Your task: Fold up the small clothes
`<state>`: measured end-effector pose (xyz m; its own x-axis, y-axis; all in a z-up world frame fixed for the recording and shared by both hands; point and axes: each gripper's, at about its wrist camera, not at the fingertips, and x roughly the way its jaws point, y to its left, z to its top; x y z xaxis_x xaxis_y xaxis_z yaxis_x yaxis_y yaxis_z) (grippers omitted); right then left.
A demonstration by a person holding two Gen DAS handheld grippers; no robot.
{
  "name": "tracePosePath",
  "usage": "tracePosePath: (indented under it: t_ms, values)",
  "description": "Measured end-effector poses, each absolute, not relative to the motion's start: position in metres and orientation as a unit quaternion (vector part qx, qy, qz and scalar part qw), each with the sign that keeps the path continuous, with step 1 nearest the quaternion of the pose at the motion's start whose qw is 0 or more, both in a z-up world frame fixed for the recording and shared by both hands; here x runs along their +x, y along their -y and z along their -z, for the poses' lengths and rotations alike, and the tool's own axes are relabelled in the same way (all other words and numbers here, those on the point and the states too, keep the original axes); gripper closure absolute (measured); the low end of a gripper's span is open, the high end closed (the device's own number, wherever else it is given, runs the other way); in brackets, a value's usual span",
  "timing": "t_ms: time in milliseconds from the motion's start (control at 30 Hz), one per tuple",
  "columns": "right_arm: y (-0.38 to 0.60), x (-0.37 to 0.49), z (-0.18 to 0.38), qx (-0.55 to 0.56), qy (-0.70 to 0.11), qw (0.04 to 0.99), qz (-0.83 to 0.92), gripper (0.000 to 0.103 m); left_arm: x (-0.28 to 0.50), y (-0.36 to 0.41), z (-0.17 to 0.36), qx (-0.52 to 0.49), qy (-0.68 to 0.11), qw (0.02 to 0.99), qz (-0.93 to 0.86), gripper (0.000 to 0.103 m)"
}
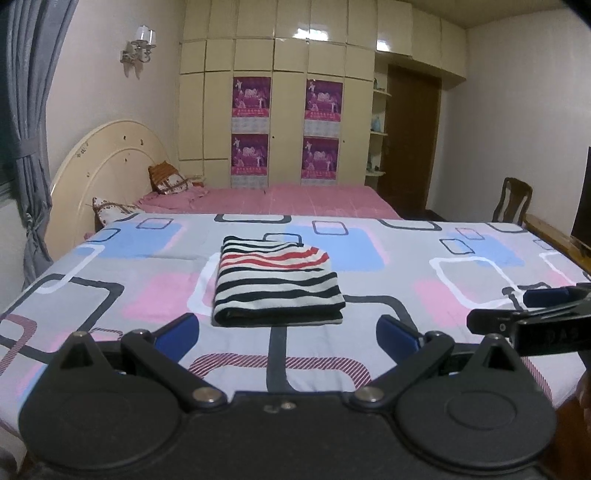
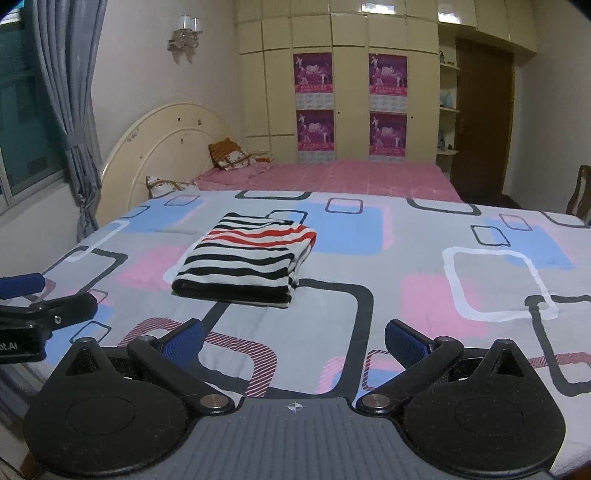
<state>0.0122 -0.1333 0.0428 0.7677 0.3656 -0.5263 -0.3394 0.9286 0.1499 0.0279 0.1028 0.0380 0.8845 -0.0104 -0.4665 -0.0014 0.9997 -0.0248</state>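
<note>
Both tools, left tool [image 1: 288, 334] and right tool [image 2: 294, 338], gape apart before a folded striped knit garment [image 1: 277, 278] on patterned sheet [image 1: 406, 258].

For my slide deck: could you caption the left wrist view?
Folded striped garment lies on the patterned bedsheet, ahead of the open left gripper; nothing held.

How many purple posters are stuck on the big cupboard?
4, in two columns on the cupboard doors: upper left poster, lower left poster, upper right poster, lower right poster. None look hidden.
</note>
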Motion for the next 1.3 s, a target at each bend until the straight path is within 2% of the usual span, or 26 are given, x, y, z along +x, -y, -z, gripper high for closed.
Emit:
tracePosePath:
  t_ms: [1300]
  values:
    - [0.1405, 0.0062, -0.0443, 0.029, -0.283, 0.940, -0.186, 0.000, 0.0237, -0.0947, -0.0391, -0.003, -0.237, 0.971, 0.012, 0.002]
